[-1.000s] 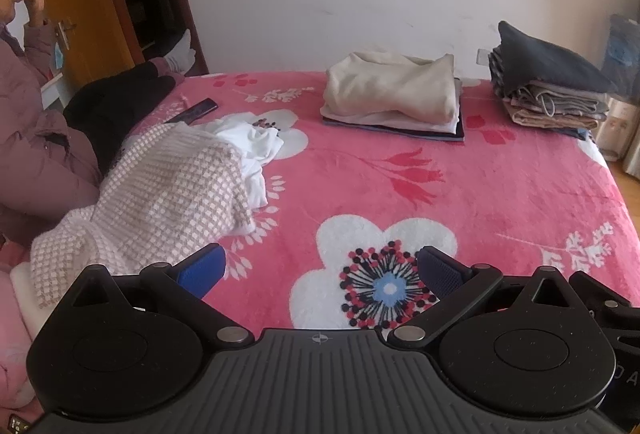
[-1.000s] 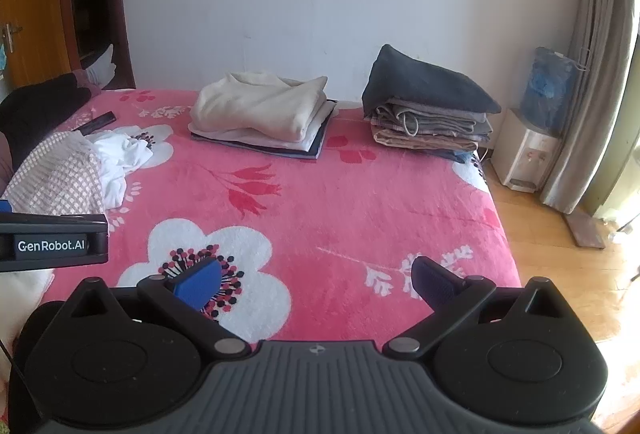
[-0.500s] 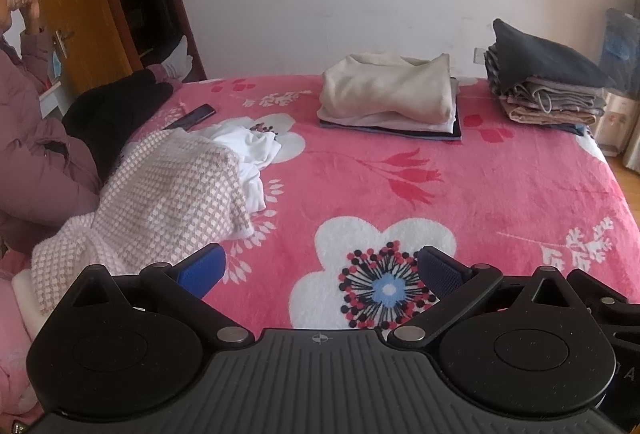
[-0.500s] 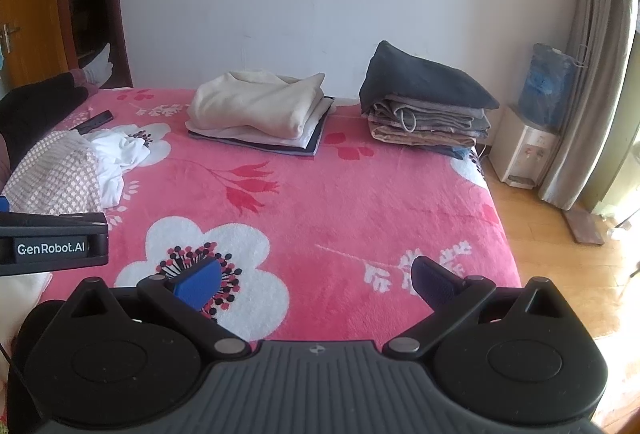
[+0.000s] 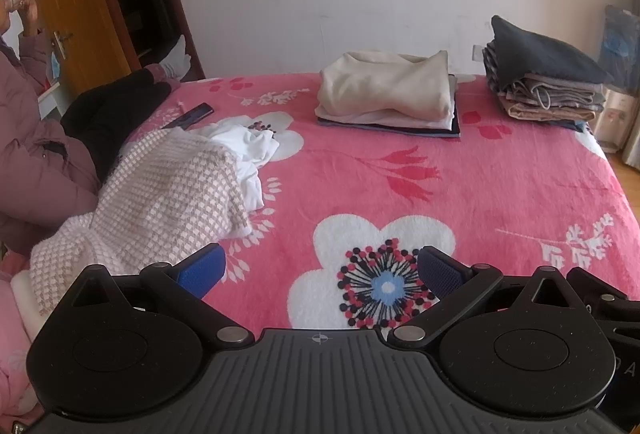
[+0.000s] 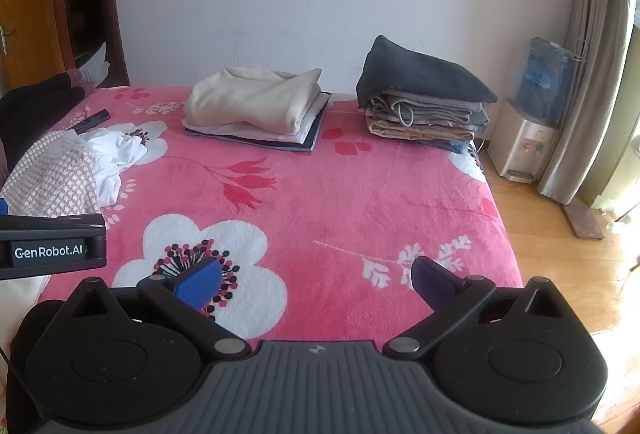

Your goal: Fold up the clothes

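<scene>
A checked pink-and-white knit garment (image 5: 160, 202) lies crumpled at the bed's left side, over a rumpled white garment (image 5: 244, 150). Both also show in the right wrist view, the knit (image 6: 52, 178) and the white garment (image 6: 116, 154). My left gripper (image 5: 320, 270) hovers open above the pink flowered blanket (image 5: 500, 186), with the knit just to its left. My right gripper (image 6: 316, 278) is open too, holding nothing, over the blanket's near edge (image 6: 360, 202). The left gripper's body (image 6: 52, 246) shows at the left of the right wrist view.
Two folded stacks sit at the far side: a cream-topped one (image 5: 388, 94) and a dark-topped one (image 5: 544, 82). A person in a mauve jacket (image 5: 28, 154) sits at the left. A phone (image 5: 192, 114) lies nearby. A water dispenser (image 6: 520, 142), curtain and wood floor lie right.
Both views have shifted slightly, so the bed and stacks sit a little higher and farther. Both grippers stay open and the clothes have not moved.
</scene>
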A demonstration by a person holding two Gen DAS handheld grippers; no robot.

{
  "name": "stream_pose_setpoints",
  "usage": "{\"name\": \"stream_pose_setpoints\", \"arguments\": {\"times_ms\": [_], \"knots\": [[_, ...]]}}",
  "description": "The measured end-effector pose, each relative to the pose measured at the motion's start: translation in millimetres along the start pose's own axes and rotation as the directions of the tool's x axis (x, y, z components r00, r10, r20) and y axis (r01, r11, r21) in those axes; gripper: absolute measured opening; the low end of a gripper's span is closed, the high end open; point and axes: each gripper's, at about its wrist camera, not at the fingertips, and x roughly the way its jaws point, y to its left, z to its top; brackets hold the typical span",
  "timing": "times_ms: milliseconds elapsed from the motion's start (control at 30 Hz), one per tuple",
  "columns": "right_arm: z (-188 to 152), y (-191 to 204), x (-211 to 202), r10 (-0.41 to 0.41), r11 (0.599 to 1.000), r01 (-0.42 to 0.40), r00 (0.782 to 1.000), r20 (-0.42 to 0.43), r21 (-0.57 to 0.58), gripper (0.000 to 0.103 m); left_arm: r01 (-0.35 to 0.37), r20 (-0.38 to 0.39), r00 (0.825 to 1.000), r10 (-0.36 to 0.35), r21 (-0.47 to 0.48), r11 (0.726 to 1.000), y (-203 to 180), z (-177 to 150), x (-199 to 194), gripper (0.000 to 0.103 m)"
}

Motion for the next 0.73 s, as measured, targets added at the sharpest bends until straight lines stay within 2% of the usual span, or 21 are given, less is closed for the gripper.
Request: {"name": "stream_pose_setpoints", "arguments": {"times_ms": [733], "knots": [[-1.4, 0.6, 1.6, 0.001, 1.0, -0.001, 1.0, -0.011, 0.007, 0.103, 0.007, -0.017, 1.0, -0.007, -0.013, 1.0, 1.9, -0.2, 2.5, 0.103]]}}
